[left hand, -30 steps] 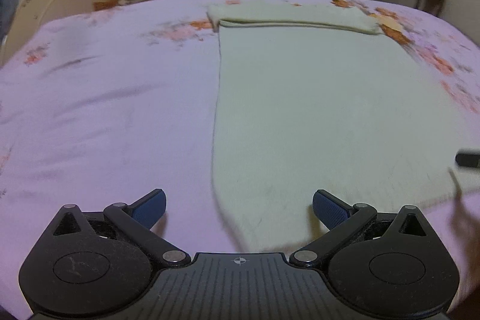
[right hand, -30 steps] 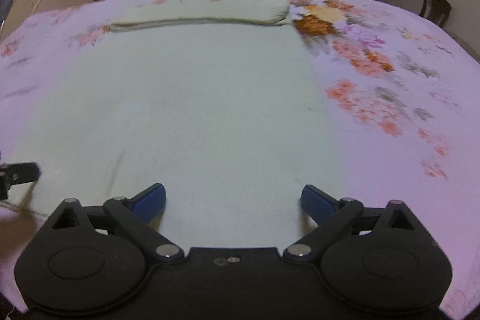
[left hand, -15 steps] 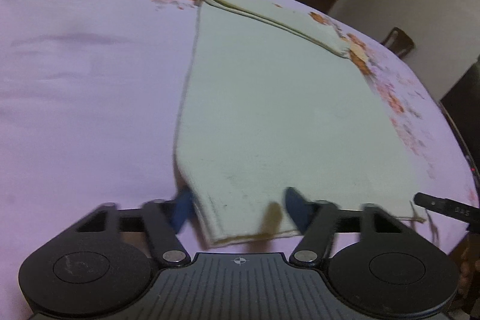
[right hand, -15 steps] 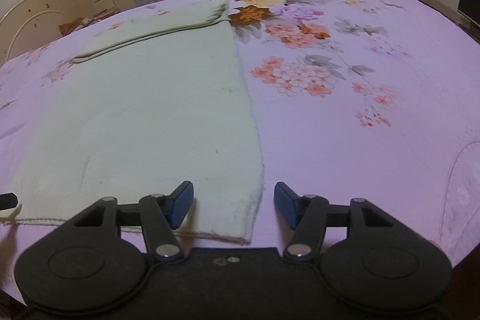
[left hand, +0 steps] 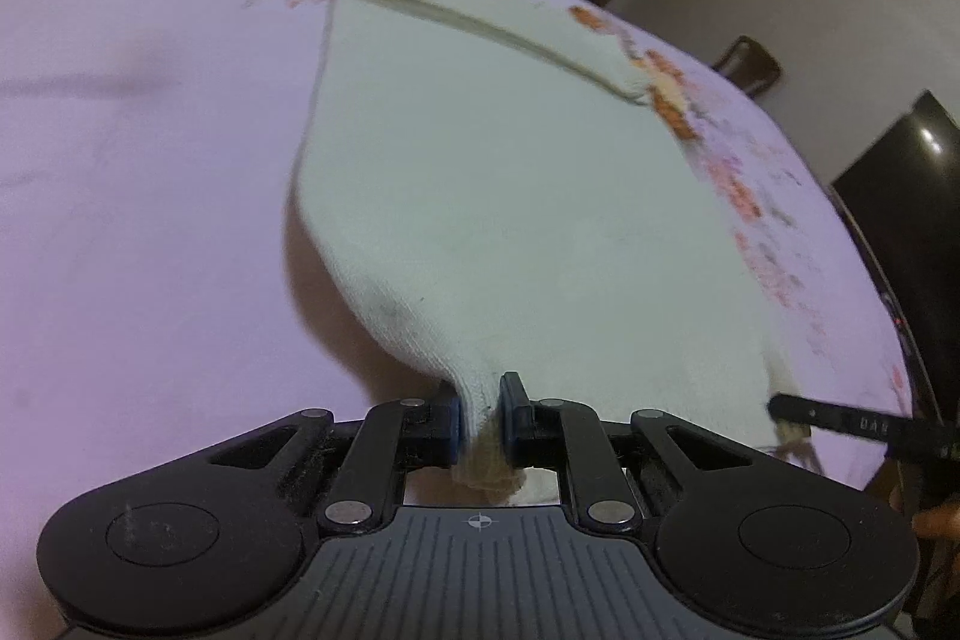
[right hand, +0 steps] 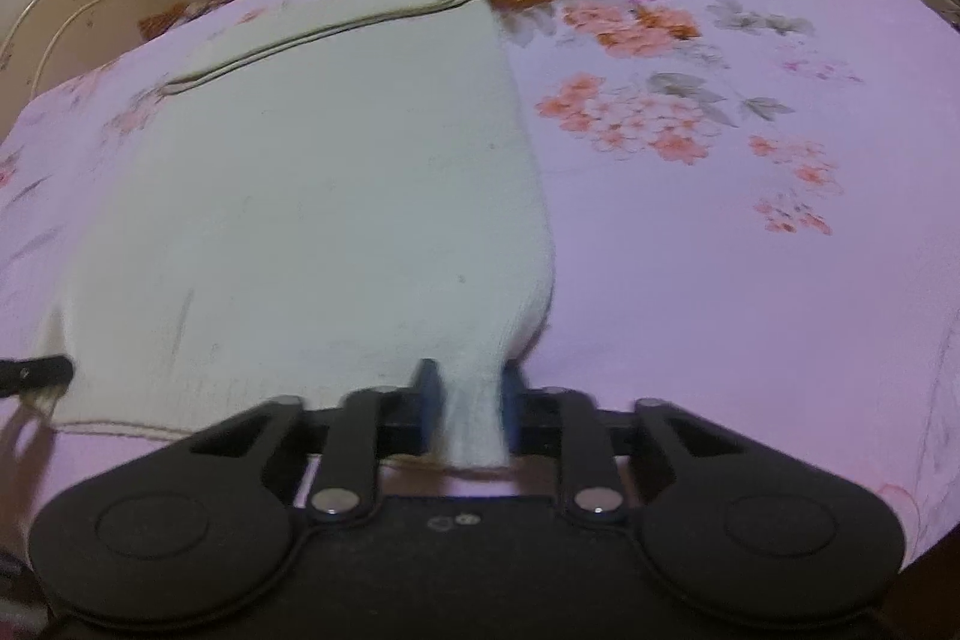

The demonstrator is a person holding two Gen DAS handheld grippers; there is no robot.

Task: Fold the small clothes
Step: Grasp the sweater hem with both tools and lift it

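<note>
Now left gripper (left hand: 480,421) pinches the cream cloth (left hand: 498,196) corner; right gripper (right hand: 468,412) pinches the other.

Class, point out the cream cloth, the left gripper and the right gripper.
cream cloth (left hand: 510,196): left wrist view, flat middle.
left gripper (left hand: 480,418): left wrist view, between fingertips.
right gripper (right hand: 471,400): right wrist view, between fingertips.

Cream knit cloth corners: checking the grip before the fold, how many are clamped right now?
2. The left gripper pinches the cream knit cloth at its near left corner; the right gripper pinches its near right corner.
</note>
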